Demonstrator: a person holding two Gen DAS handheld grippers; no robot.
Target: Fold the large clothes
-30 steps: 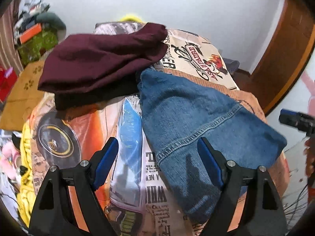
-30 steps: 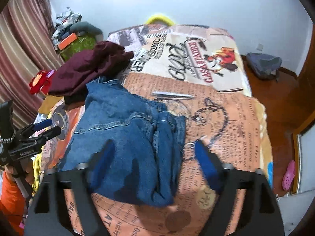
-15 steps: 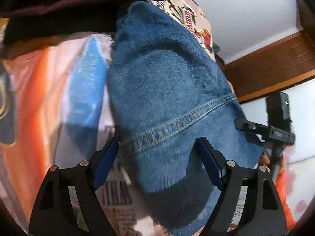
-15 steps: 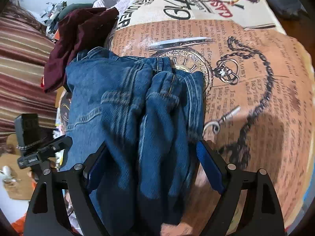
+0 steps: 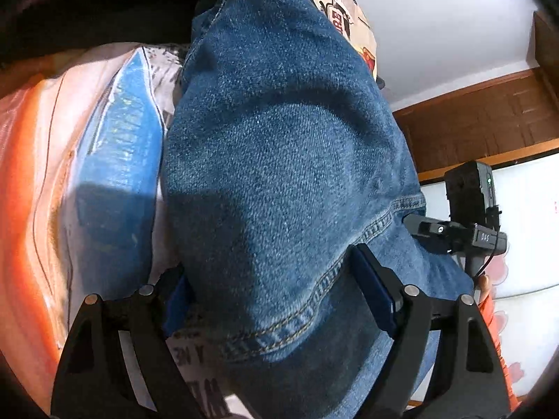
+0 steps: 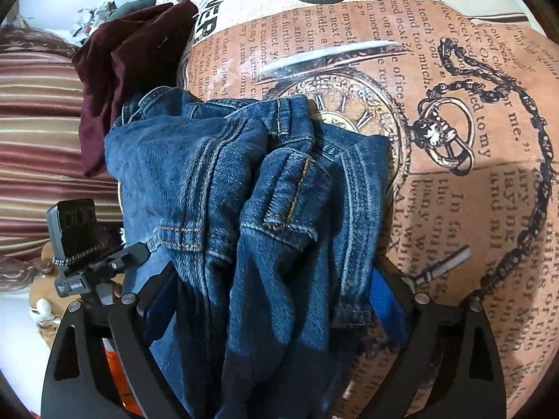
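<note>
A folded blue denim garment (image 5: 286, 160) lies on the printed bedspread (image 6: 471, 209). It also shows in the right wrist view (image 6: 223, 188), bunched with seams and a cuff on top. My left gripper (image 5: 276, 300) is open, its blue pads on either side of the garment's near edge. My right gripper (image 6: 272, 296) is open too and straddles the opposite edge. Each gripper shows at the side of the other's view, the right one (image 5: 454, 234) and the left one (image 6: 97, 265).
A dark maroon garment (image 6: 125, 70) lies in a heap beyond the denim, also at the top of the left wrist view (image 5: 87, 3). Striped curtains (image 6: 38, 132) hang at the left. A wooden door (image 5: 489, 118) and white wall stand at the right.
Both grippers have come down and in from above the bed. Their open jaws now sit around opposite edges of the denim garment. The garment has not moved.
</note>
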